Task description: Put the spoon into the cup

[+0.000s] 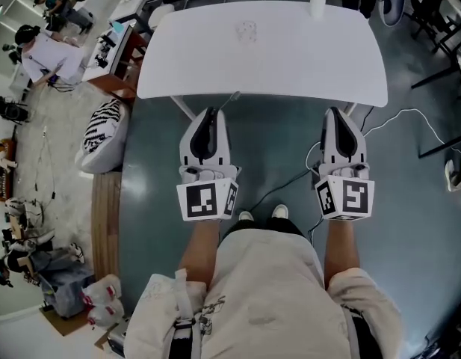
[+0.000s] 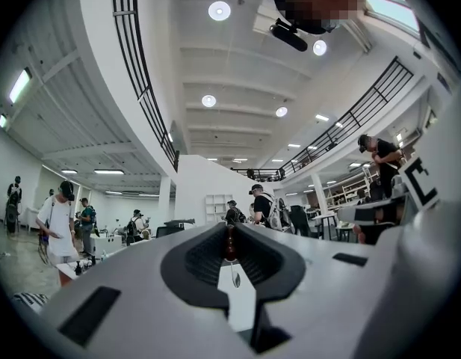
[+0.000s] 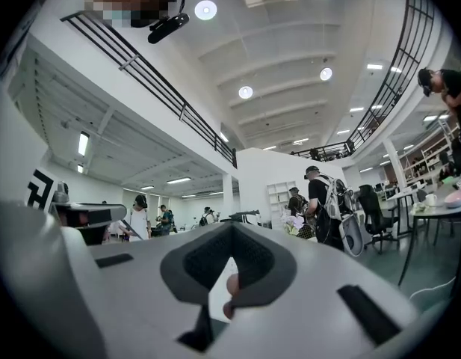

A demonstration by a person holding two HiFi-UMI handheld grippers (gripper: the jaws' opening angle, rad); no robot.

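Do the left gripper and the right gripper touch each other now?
Apart. In the head view, bare floor and the person's shoes lie between the left gripper and the right gripper.

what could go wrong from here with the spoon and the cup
The spoon seems to lie right at the near edge of the table, so the left gripper could nudge it off on approach. The cup looks clear and pale on white, easy to misjudge and tip. A cable crosses the floor by the person's feet: a trip risk.
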